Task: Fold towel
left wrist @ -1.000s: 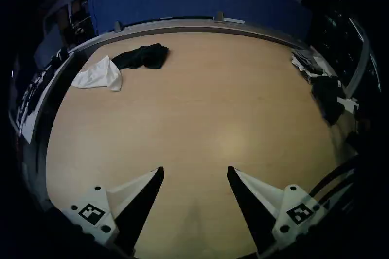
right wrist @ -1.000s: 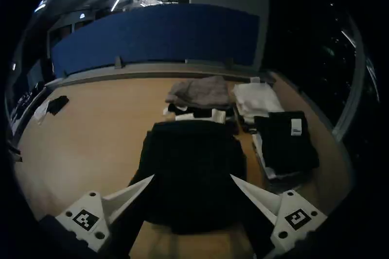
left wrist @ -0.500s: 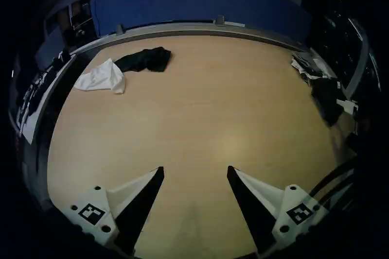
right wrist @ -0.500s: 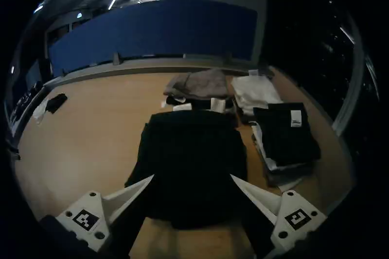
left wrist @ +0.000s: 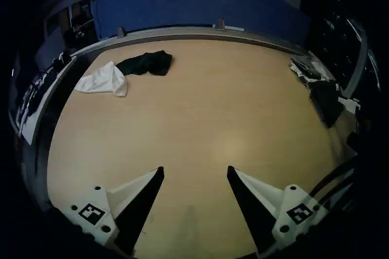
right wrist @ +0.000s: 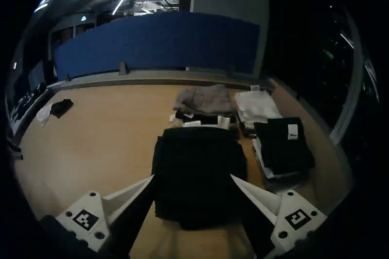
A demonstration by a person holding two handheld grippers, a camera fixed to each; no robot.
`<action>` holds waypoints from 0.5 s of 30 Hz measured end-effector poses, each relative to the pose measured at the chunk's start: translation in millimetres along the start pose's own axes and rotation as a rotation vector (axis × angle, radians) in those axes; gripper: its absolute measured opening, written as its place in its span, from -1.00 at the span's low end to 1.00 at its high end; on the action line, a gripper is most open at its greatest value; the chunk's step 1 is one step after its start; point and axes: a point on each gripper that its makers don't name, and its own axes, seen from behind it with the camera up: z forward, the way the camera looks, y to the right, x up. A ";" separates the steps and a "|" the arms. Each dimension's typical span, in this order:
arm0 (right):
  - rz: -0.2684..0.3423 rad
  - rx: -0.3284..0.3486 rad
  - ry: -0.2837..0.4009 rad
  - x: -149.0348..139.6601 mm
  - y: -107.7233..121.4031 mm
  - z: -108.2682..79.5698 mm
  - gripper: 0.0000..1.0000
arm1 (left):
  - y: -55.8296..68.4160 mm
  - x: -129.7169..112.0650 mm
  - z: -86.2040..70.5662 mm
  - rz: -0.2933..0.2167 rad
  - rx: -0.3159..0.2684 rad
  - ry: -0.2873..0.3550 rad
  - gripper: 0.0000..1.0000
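A folded black towel [right wrist: 197, 171] lies flat on the wooden table [right wrist: 97, 132]. It sits between the spread fingers of my right gripper [right wrist: 192, 177], which is open, with the fingertips [right wrist: 151, 178] at its two sides. My left gripper [left wrist: 194, 169] is open over bare wood [left wrist: 204, 113] with nothing between its fingers. Far off at the table's left lie a crumpled white towel [left wrist: 104, 79] and a crumpled black cloth [left wrist: 146, 62]; the right gripper view shows the same pair as small shapes [right wrist: 56, 109].
Beyond the black towel stand stacks of folded laundry: a grey pile [right wrist: 204, 98], a white pile [right wrist: 255, 103] and a black pile with a label [right wrist: 284, 147]. These stacks [left wrist: 321, 89] line the table's right edge. A blue partition [left wrist: 194, 4] runs along the far edge.
The right gripper has pulled back a little, and the black towel now looks more compact, its left edge no longer flaring out. The left gripper has drifted only slightly.
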 end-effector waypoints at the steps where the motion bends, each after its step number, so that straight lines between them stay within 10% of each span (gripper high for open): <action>1: 0.000 0.002 0.008 3.2 -2.5 -1.8 1.00 | -0.6 0.8 -0.1 -0.001 -0.001 0.004 0.93; 15: 0.073 0.105 0.368 89.5 -79.1 -54.4 1.00 | -5.6 32.6 -1.8 -0.056 -0.043 0.134 0.93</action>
